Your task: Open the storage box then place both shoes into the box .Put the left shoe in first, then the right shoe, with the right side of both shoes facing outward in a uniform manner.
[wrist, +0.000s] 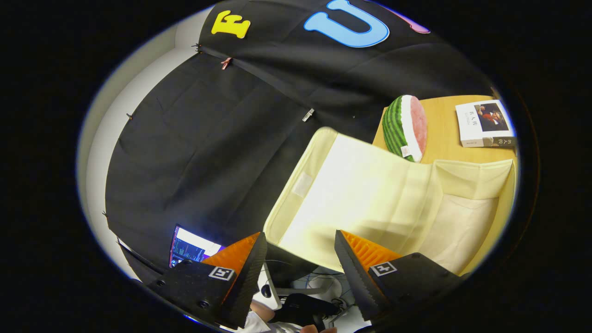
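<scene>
The gripper (300,259) has its jaws spread wide, holding nothing. Just ahead of them the cream storage box (462,217) sits on the wooden table (444,134), its lid (351,194) flung open towards the black cloth wall. Beyond it stand a watermelon-slice toy (407,127) and a book (484,124); a lit screen (192,249) glows beside the jaws.

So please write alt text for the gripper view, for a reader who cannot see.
The open claw points at a pale yellow fabric storage box with its lid flipped up, empty inside. Beyond it, a watermelon-slice cushion and a book lie on a wooden table.
</scene>
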The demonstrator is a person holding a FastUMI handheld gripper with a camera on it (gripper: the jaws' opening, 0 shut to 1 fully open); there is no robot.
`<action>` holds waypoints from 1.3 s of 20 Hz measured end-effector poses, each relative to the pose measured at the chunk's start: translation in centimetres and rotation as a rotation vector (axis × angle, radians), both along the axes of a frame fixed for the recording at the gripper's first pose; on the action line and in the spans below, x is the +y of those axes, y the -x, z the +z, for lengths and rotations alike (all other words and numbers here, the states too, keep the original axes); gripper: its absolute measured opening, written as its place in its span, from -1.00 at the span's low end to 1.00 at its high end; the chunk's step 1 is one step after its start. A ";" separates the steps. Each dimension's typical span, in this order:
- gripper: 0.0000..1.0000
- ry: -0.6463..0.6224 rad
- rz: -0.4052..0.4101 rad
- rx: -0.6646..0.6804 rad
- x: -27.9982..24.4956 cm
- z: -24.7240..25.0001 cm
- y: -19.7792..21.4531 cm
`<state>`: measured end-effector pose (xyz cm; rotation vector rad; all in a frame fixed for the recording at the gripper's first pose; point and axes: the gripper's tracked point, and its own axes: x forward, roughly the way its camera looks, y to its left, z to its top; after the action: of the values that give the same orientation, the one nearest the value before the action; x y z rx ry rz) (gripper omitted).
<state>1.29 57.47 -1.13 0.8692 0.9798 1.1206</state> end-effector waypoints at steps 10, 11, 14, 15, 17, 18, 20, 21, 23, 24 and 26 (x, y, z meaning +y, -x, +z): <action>0.94 0.348 -0.294 -0.276 -18.7 -7.0 -1.8; 0.94 0.398 -0.334 -0.283 -21.7 -7.8 -1.7; 0.95 0.564 -0.425 -0.292 -29.3 -12.1 -1.3; 0.95 0.627 -0.440 -0.297 -31.6 -14.0 -0.8; 0.94 0.737 -0.442 -0.291 -35.4 -17.3 0.6; 0.94 0.782 -0.431 -0.277 -36.7 -19.2 1.1; 0.93 0.862 -0.406 -0.246 -38.5 -22.6 1.9; 0.93 0.900 -0.387 -0.234 -39.3 -24.1 2.4; 0.91 0.959 -0.352 -0.226 -39.9 -26.8 2.5; 0.85 0.982 -0.333 -0.223 -39.9 -28.0 2.5; 0.80 1.018 -0.297 -0.212 -39.7 -30.5 2.5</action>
<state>-1.18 17.78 -31.66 0.0498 1.0279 0.3372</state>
